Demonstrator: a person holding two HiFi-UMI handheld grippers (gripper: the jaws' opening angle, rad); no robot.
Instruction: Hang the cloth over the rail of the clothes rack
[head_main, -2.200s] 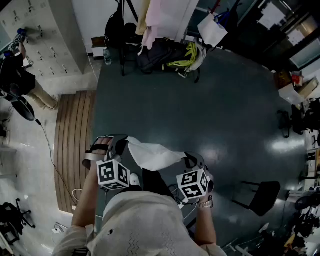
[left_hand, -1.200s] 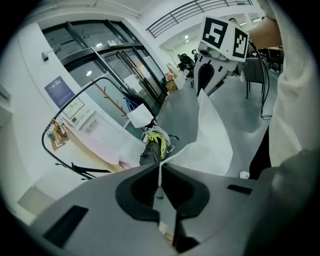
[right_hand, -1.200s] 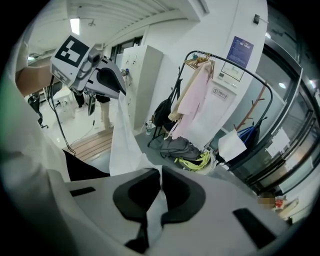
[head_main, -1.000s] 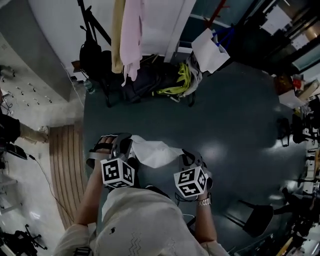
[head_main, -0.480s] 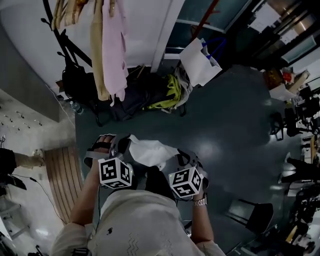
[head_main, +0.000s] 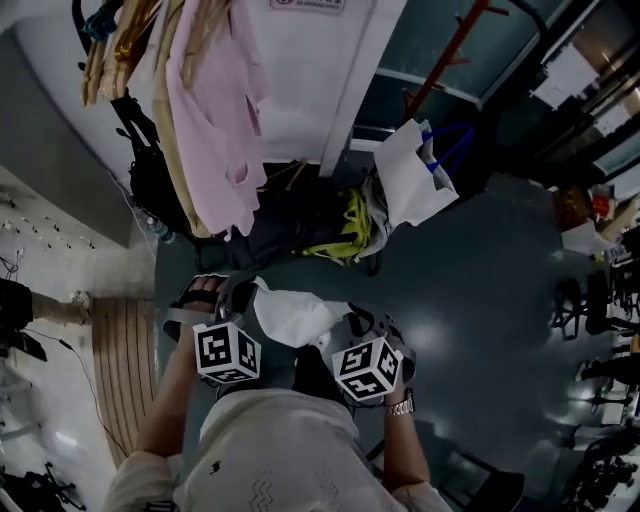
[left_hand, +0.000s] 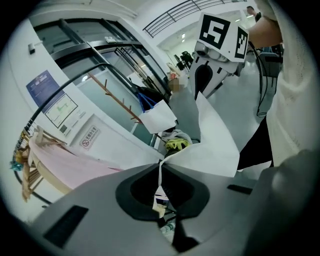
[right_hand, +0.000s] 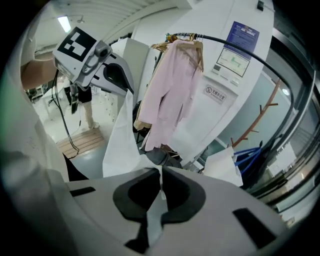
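Observation:
A white cloth is stretched between my two grippers in front of my body. My left gripper is shut on its left corner, and the pinched edge of the cloth runs out of the closed jaws. My right gripper is shut on the other corner of the cloth. The clothes rack's dark rail curves overhead in the right gripper view, with a pink garment hanging from it. In the head view the pink garment hangs at the upper left, ahead of both grippers.
Wooden hangers and a beige garment share the rack. Dark bags and a yellow-green item lie on the floor beneath. A white paper bag hangs from a red-brown coat stand. A white pillar stands behind.
The view has tilted up and closed in on the rack; the pink garment and hangers now fill the upper left. Both grippers stay shut on the cloth, held at the same spread.

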